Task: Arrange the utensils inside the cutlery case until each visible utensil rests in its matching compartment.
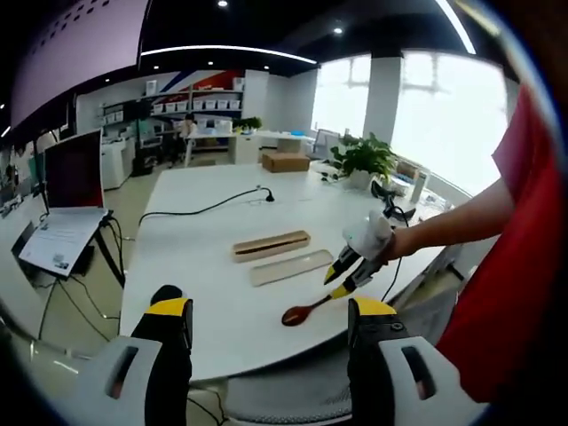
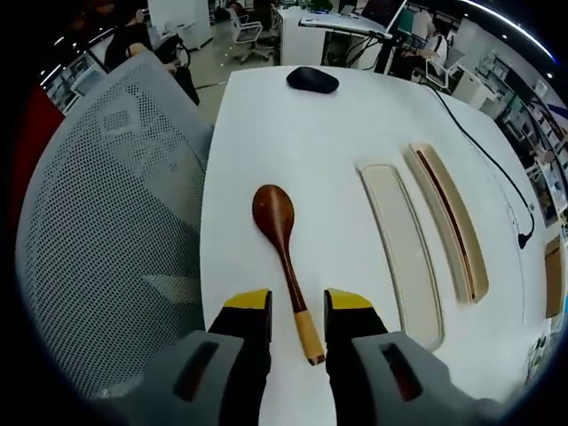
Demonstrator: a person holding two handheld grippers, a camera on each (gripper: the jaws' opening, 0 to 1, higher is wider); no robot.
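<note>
A dark wooden spoon [image 2: 274, 215] with a pale handle tip lies on the white table [image 2: 302, 142], bowl pointing away from me. My right gripper [image 2: 297, 303] is open, its jaws standing on either side of the spoon's handle with a gap on each side. To the right lie the two long parts of the cutlery case: a beige tray [image 2: 401, 253] and a wood-rimmed part [image 2: 454, 222]. From the left gripper view, the right gripper [image 1: 341, 280] is at the spoon's [image 1: 302, 312] handle end, just in front of the beige tray [image 1: 291, 266] and the wooden part [image 1: 271, 245]. My left gripper [image 1: 269, 311] hangs open before the table's near edge.
A grey mesh chair [image 2: 106, 222] stands against the table's edge beside the spoon. A black mouse [image 2: 311, 79] and a black cable [image 2: 497, 169] lie farther along. A laptop [image 1: 71, 173], a potted plant [image 1: 364, 158] and a cardboard box [image 1: 286, 161] sit beyond. A person's red sleeve [image 1: 519, 266] is at the right.
</note>
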